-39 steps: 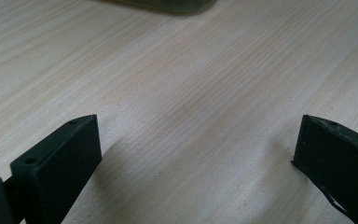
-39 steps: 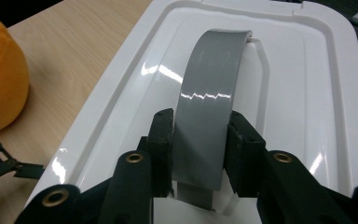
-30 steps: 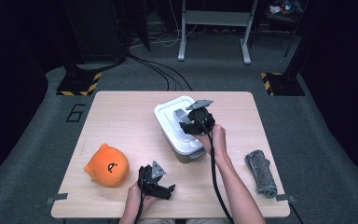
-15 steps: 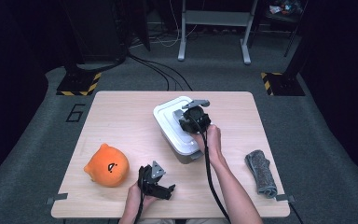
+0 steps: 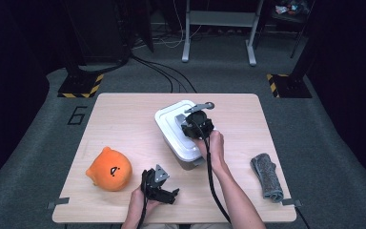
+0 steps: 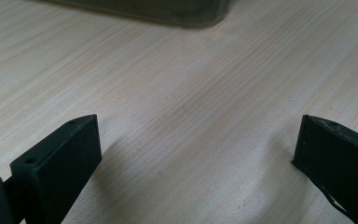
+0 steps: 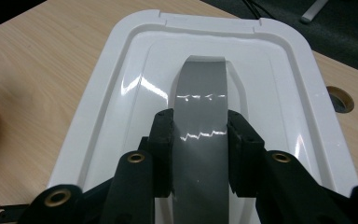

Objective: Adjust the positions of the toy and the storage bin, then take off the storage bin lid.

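So the desk [image 5: 124, 124] carries a white lidded box [image 5: 171, 124] mid-desk; the right claw [image 7: 199, 140] has just closed and is clamped on the lid's grey handle [image 7: 200, 93]. Left claw [image 6: 191, 158] rests spread apart, nothing between.

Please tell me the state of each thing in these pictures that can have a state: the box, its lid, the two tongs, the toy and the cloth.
Storage box: closed, upright on the table.
White lid: on the box.
Grey handle: clamped from both sides.
Right tongs: shut on the grey handle.
Left tongs: open, holding nothing, low over the table.
Orange plush toy: resting on the table, untouched.
Grey cloth: rolled up, lying apart.
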Available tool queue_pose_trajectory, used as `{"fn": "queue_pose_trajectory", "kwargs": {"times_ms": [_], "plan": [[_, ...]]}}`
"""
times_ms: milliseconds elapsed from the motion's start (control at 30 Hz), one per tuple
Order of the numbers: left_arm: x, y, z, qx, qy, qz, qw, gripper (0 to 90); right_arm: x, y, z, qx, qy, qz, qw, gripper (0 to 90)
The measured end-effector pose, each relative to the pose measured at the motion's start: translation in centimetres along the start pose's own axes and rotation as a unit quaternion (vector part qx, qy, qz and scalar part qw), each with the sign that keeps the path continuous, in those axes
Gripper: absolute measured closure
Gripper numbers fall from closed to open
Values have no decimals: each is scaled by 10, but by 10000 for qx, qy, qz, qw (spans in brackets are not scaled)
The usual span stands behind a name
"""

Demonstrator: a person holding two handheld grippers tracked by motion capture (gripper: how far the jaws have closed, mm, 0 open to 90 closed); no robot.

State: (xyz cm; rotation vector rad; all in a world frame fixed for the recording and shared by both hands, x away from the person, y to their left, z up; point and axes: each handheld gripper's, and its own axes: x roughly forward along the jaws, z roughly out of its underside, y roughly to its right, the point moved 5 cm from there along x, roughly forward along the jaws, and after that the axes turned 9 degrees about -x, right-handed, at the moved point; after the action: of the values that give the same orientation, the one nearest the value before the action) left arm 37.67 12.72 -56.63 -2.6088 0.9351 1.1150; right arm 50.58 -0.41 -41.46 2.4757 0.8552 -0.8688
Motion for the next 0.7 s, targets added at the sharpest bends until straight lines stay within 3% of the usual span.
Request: {"fn": "queue_pose_trajectory", "kwargs": {"times_ms": [133,300,367,700], "plan": [[0,0,0,28,-6,1,10000,4,0,1,0,-88,13,4,10000,665],[0,0,0,27,-7,3,10000,4,-1,0,0,-20,-22,48,10000,665],[0,0,0,25,-3,-4,10000,4,-1,1,-1,-128,4,32,9999,666],[-1,0,0,41,-22,-9,10000,4,-12,4,-7,-157,198,85,9996,665]]}}
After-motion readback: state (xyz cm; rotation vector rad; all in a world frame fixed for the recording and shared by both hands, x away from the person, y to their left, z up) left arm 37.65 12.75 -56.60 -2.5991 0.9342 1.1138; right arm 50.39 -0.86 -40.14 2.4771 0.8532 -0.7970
